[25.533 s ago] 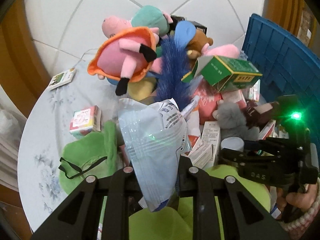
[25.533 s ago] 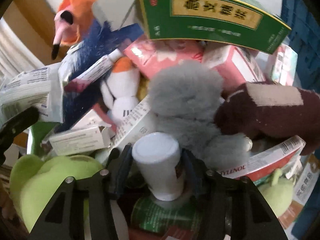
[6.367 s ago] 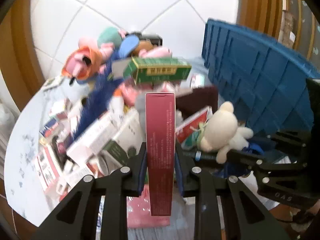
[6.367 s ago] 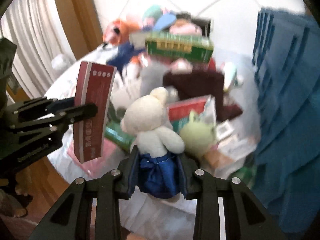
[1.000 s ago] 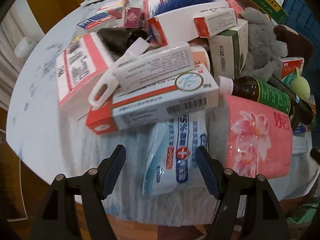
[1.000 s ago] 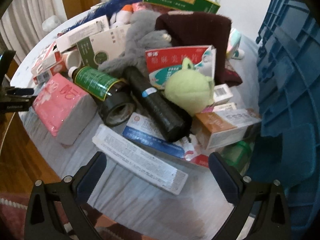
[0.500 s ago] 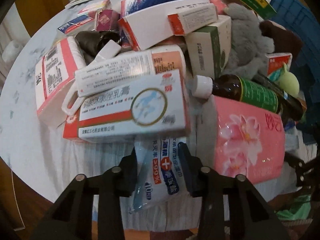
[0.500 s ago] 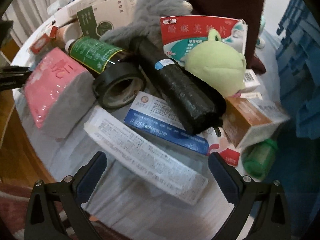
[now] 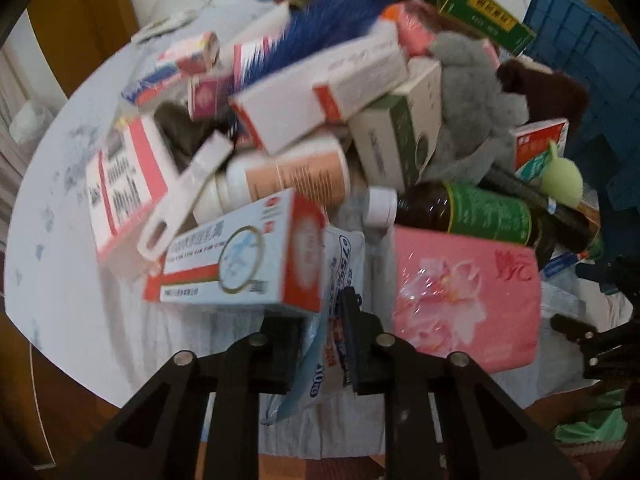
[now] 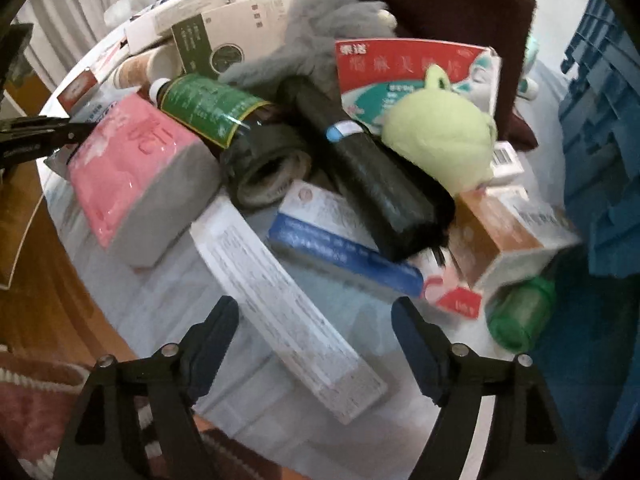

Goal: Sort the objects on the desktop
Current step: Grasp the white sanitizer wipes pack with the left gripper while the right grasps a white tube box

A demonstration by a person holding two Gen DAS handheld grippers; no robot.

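Wipes pouch between closing left tool tips, tool steeply downward

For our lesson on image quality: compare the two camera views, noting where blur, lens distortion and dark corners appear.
Left wrist view: motion blur smears the boxes in the pile, such as the blue-and-red medicine box; the left gripper stays crisper. Right wrist view: milder blur on the long white box and green bottle. Both views: fisheye bends the table edge, and black vignetting fills the corners.
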